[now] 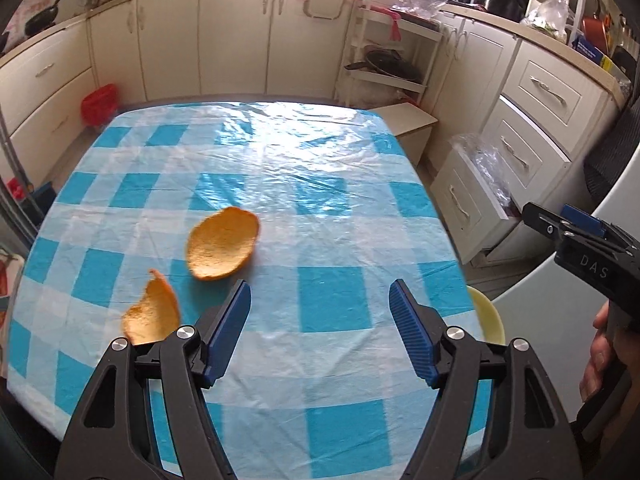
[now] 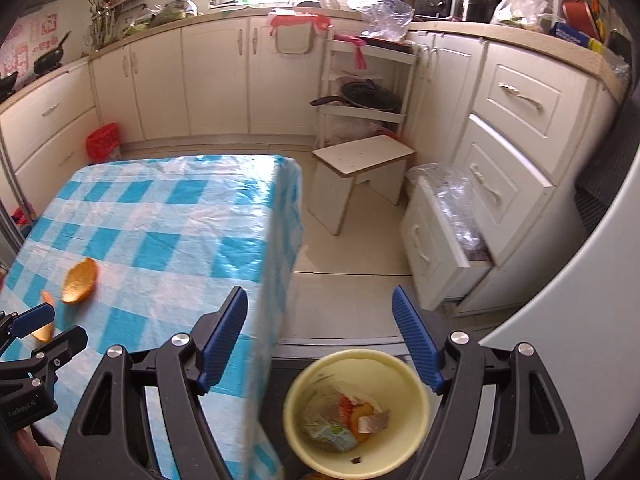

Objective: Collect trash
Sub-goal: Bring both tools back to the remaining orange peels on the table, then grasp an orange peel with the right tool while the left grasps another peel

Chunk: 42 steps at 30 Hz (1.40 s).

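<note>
Table (image 1: 280,184) under a blue-and-white check cloth fills most of the room's middle; cupboards wrap behind it. Pale yellow bin (image 2: 356,412) sits on the floor just beside the table's right edge, presumably so scraps drop straight in; wrappers and peel bits already lie inside. Left gripper (image 1: 320,304) hangs over the cloth, jaws wide apart, nothing between them. Right gripper (image 2: 320,308) hovers above the bin, jaws equally wide, also empty. Two orange peels remain on the cloth: the larger peel (image 1: 222,244) lies cupped side up, the smaller peel (image 1: 152,312) stands on edge near the left gripper's left finger. Looks like those go next.
</note>
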Available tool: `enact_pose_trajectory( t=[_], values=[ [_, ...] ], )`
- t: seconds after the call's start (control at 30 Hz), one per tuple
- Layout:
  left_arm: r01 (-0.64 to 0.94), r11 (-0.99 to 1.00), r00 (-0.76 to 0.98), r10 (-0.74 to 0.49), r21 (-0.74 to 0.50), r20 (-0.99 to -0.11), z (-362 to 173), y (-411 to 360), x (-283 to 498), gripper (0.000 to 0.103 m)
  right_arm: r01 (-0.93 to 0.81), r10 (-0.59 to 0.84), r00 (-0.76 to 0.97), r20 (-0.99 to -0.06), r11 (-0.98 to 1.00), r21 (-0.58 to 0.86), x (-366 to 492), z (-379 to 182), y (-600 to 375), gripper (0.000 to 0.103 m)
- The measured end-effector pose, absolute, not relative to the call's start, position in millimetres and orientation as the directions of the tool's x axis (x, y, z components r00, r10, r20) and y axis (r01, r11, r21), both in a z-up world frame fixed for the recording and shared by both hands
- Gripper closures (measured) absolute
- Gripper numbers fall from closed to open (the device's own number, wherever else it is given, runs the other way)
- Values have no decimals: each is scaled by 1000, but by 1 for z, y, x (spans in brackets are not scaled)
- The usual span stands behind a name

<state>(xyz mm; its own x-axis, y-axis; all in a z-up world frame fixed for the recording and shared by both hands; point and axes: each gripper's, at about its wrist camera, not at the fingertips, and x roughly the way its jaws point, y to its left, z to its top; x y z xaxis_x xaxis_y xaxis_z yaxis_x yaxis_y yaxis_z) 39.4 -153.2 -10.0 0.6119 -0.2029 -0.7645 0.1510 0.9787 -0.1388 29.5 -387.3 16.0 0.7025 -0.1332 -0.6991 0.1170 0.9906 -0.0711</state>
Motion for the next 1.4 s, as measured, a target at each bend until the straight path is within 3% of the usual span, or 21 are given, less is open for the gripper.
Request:
enact_pose_trajectory(
  t=[0.17,0.3,0.6,0.97,1.07,1.1,1.13,1.23,1.3,1.4],
  values=[
    [22,995,645,-91,-100,-759,-9,-94,33,31,2,52,702,-710,997,76,41,14,-355,31],
    [-47,991,610,-68,-122,-789,-24,-61,40,30,-91,166,670,-723,986,141,53,4,-317,31],
    [-79,985,577,-81,-154,-813,-46,-34,42,30,-187,263,602,-754,964,187,85,-20,-252,32],
    [-39,985,541,-120,-167,-832,-59,-31,48,30,-242,285,528,-800,953,180,113,-62,-205,48],
    [-35,984,543,-127,-173,-830,-61,-31,51,30,-271,286,528,-799,949,160,117,-65,-194,62],
    [-34,985,542,-125,-171,-831,-62,-31,52,32,-277,281,529,-801,949,150,118,-66,-191,71],
    [-34,985,543,-126,-172,-830,-62,-30,53,34,-284,282,530,-800,948,146,119,-65,-190,81],
    [-33,984,543,-129,-175,-830,-64,-29,57,52,-293,300,524,-797,942,161,121,-64,-192,92],
    [-18,985,540,-136,-173,-830,-65,-31,59,77,-299,308,526,-792,940,167,121,-60,-194,95],
    [4,984,535,-154,-180,-831,-65,-35,59,91,-297,311,541,-781,940,169,116,-52,-201,96]
  ],
)
